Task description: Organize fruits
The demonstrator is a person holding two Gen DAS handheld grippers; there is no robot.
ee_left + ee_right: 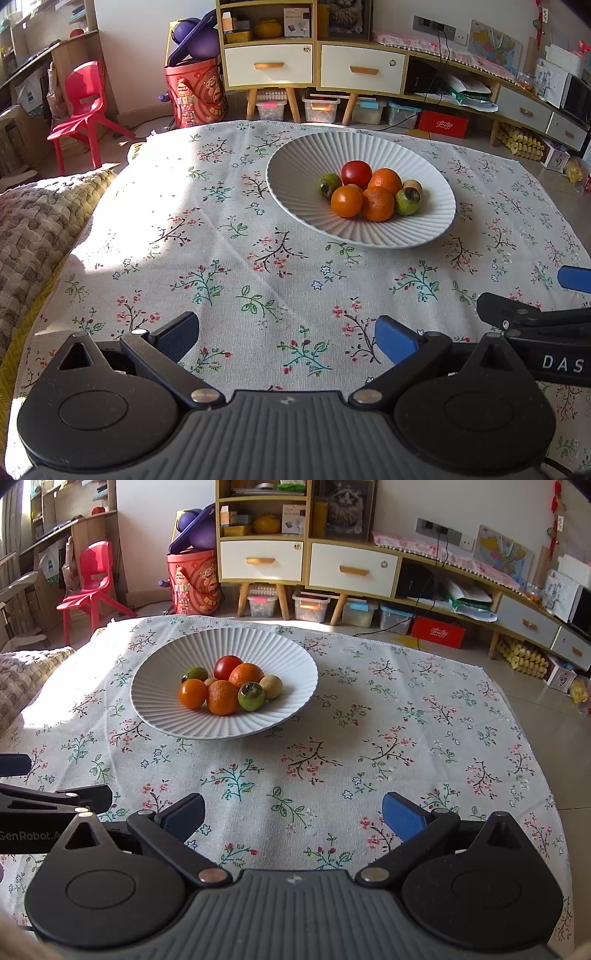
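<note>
A white ribbed bowl (pixel 295 177) (pixel 162 701) stands on the floral tablecloth and holds several fruits: a red tomato (pixel 356 173) (pixel 227 666), oranges (pixel 384 181) (pixel 245 675), an orange tomato (pixel 346 201) (pixel 192 693), green fruits (pixel 407 201) (pixel 251 696) and a tan fruit (pixel 271 686). My left gripper (pixel 286 338) is open and empty, low over the cloth, well short of the bowl. My right gripper (pixel 293 816) is open and empty, also near the front. Each gripper's side shows at the edge of the other's view.
The floral tablecloth (pixel 221 258) (pixel 406 738) covers the table. A knitted blanket (pixel 33 221) lies off the left edge. Beyond the table are a red chair (pixel 83 107), a red bucket (pixel 195 92) and cabinets (pixel 314 66).
</note>
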